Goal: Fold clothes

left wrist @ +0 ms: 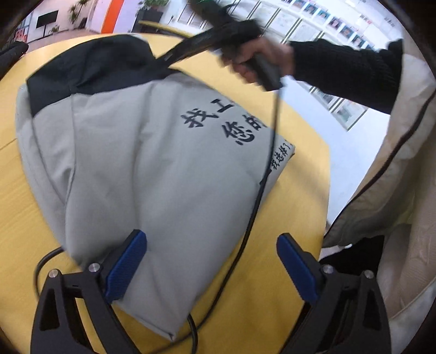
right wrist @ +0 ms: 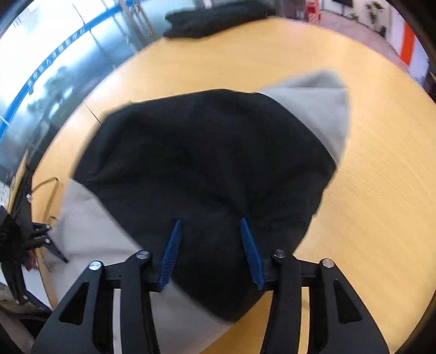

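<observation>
A grey garment (left wrist: 152, 168) with a black upper part (left wrist: 90, 68) and dark printed characters lies folded on the round yellow table (left wrist: 305, 196). My left gripper (left wrist: 211, 261) is open, hovering just above the garment's near edge. In the left wrist view my right gripper (left wrist: 190, 49) reaches down to the black part at the far side. In the right wrist view the right gripper (right wrist: 211, 226) is open over the black fabric (right wrist: 207, 163), with grey cloth (right wrist: 321, 109) showing at both sides. The left gripper (right wrist: 41, 237) shows at the far left.
A black cable (left wrist: 261, 190) runs from the right gripper across the garment and table. A dark folded cloth pile (right wrist: 215, 21) lies at the table's far edge. A cream padded jacket (left wrist: 403, 190) is at the right, beyond the table edge.
</observation>
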The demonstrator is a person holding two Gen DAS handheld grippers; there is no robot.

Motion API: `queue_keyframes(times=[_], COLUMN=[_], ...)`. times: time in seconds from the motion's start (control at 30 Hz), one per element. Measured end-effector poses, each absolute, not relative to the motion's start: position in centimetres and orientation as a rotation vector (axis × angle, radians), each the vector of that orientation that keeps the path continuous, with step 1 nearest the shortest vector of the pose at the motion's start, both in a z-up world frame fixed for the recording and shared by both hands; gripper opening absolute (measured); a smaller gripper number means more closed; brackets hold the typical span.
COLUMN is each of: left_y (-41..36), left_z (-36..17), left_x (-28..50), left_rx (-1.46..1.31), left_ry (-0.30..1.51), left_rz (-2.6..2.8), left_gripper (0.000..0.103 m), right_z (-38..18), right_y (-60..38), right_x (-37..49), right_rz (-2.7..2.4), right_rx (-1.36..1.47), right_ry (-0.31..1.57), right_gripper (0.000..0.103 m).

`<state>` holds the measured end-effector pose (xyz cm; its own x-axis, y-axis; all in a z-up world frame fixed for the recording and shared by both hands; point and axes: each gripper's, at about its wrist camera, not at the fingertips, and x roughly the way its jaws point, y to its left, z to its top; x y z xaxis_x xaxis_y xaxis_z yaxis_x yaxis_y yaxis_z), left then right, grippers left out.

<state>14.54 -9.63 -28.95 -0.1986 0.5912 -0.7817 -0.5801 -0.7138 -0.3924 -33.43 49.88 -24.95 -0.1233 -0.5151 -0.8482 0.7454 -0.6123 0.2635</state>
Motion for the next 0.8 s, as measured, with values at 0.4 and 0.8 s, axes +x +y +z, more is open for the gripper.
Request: queue_keyframes(times=[0.4, 0.8], left_y=[-19.0, -17.9], left_z=[-18.2, -21.6], left_x=[25.2, 22.3], left_rx=[-1.503, -1.444], left_ry=[-0.405, -0.549], left_rz=[2.390, 2.379], left_gripper=[0.099, 0.099], right_z=[-15.1, -18.9], right_y=[66.3, 75.5], right_x=[-15.7, -18.0], right_rz=[-1.902, -2.060], right_rx=[1.249, 1.395], right_ry=[0.086, 0.123], right_gripper=[0.057, 0.058])
